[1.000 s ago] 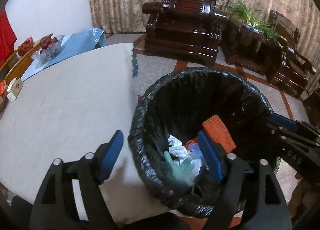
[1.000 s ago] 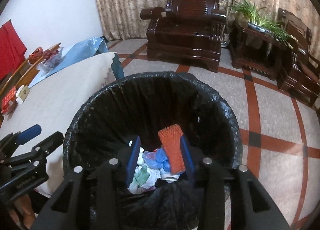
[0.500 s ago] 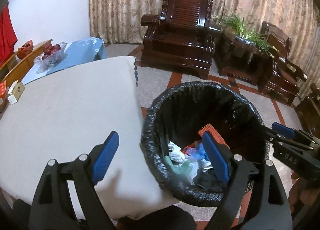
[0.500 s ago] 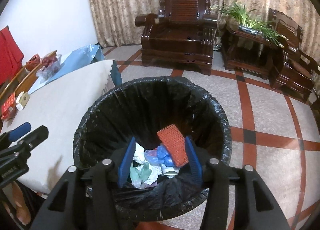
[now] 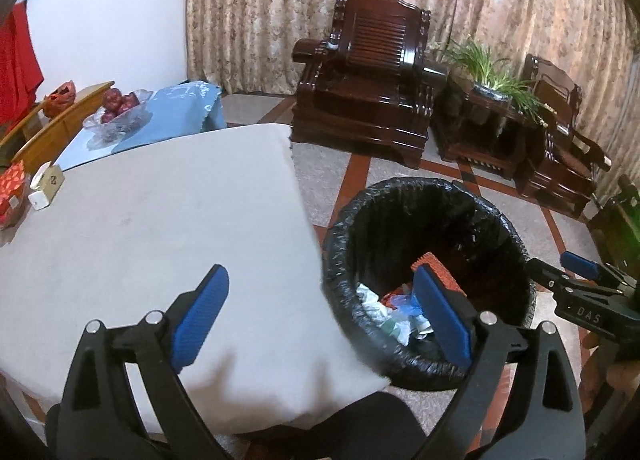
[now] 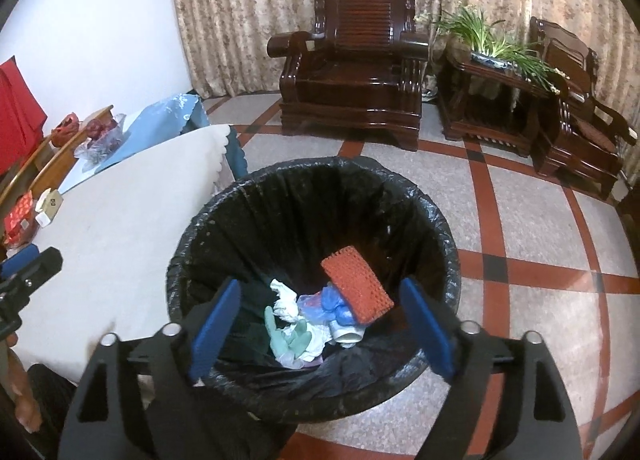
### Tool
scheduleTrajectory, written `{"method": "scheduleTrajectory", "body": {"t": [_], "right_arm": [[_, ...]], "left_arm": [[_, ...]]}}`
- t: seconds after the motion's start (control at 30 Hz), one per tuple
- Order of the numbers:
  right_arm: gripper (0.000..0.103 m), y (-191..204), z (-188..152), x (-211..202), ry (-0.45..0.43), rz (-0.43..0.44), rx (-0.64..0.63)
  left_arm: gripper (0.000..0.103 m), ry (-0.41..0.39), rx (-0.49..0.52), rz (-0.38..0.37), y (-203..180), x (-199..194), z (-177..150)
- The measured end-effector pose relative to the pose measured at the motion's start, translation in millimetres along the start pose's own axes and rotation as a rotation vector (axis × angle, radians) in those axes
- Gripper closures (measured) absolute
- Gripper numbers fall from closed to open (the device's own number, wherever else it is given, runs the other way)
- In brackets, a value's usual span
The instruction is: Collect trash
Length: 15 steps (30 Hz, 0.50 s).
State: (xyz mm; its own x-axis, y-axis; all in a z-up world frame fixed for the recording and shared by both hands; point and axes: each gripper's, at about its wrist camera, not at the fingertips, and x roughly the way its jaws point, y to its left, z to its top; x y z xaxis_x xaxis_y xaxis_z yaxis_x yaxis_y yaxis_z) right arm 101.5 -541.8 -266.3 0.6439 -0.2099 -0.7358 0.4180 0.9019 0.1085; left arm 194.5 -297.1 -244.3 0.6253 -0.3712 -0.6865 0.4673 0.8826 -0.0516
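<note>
A bin lined with a black bag (image 6: 432, 220) stands on the floor beside the white table (image 5: 140, 228). Inside lie an orange mesh piece (image 6: 356, 290), a green glove (image 6: 286, 334), white crumpled paper (image 6: 284, 300) and blue plastic (image 6: 332, 302). My right gripper (image 6: 320, 326) is open and empty above the bin's near rim. My left gripper (image 5: 320, 316) is open and empty, straddling the table's corner and the bin (image 5: 496, 212). The orange piece (image 5: 434, 266) shows behind its right finger. The right gripper also shows in the left wrist view (image 5: 580, 264).
A small box (image 5: 46, 186), a red packet (image 5: 12, 188) and a bag of red fruit (image 5: 116, 108) lie at the table's far left. Dark wooden armchairs (image 6: 352, 68) and a plant stand (image 6: 492, 80) line the curtain. Tiled floor (image 6: 540, 240) lies right of the bin.
Both grippers have pulled up and back from the bin. The right gripper has opened wide and let go of the orange mesh piece, which now rests in the bin.
</note>
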Motion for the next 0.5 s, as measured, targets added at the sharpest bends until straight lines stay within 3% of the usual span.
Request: {"method": "scheduleTrajectory", "body": {"t": [0.1,0.2,0.5], "right_arm": [[0.006,16.6,0.4,-18.8,-0.043,-0.029,-0.018],[0.006,42.4,2.3,-40.7,-0.075,-0.047,-0.055],[0.006,121.6,1.5,-112.5,-0.176,-0.114,-0.112]], "left_arm": [[0.007,-0.023,0.011,0.028,11.5,-18.0,-1.1],[0.005,-0.066,0.004,0.085,30.3,-44.1,-0.7],[0.005,-0.128,-0.030,0.136,78.6,-119.4,-2.5]]}}
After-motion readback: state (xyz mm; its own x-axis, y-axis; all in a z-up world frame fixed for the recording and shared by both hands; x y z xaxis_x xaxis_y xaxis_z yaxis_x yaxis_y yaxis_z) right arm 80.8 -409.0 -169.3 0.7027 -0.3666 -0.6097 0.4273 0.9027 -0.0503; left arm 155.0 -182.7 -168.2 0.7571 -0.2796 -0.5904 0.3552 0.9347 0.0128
